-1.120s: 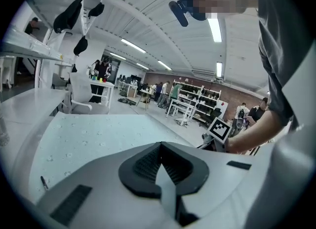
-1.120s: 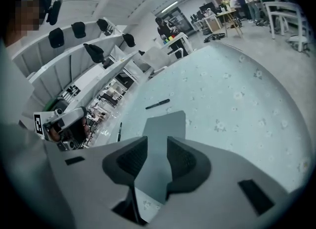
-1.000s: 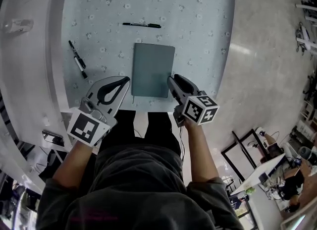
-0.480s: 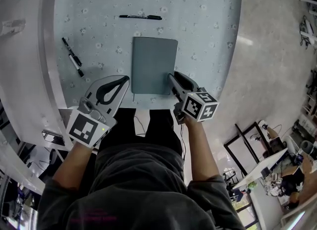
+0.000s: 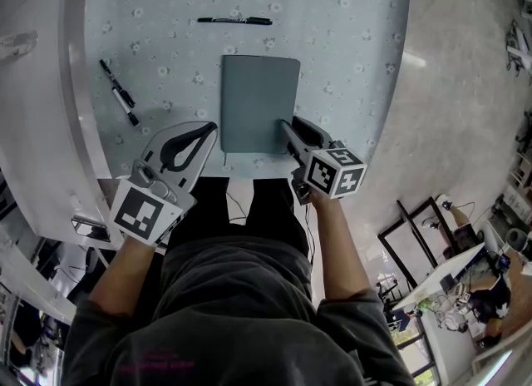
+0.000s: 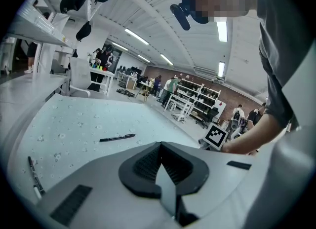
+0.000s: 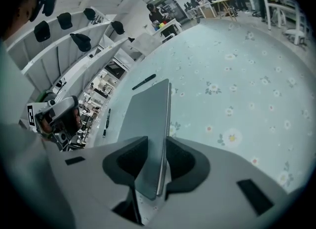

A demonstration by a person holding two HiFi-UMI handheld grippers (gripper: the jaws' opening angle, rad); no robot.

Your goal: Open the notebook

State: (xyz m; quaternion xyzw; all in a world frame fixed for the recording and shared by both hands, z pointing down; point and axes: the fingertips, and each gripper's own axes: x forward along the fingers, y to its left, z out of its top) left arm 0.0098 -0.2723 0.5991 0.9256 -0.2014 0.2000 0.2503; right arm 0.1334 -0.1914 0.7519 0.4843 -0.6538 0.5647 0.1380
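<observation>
Since a second ago, the right claw (image 5: 288, 130) has edged in from beside the notebook (image 5: 258, 103) and onto its near right corner. The left claw (image 5: 211, 128) has kept its place at the tabletop's (image 5: 349, 60) near edge, just left of the notebook's near left corner.

Findings at this moment:

Notebook: closed, grey-green cover up. It lies flat on the flower-printed tabletop, close to the near edge and square to the person.

Right claw: slightly spread. In the right gripper view its two dark pads stand on either side of the notebook's right-hand edge (image 7: 165, 124) at the near corner. One pad is over the cover side and the other over the tabletop side. Whether the pads actually press on the cover cannot be determined.

Left claw: pressed together, with nothing between the pads. In the left gripper view the tips (image 6: 159, 145) meet in a single line, and it is not touching the notebook.

Other items on the tabletop:
- A black pen (image 5: 234, 20) lies crosswise beyond the notebook's far edge, apart from it.
- A black-and-white marker (image 5: 120, 93) lies well to the left, at an angle.

White shelves (image 7: 74, 38) beside the tabletop carry several dark rounded items. Their kind cannot be made out.
</observation>
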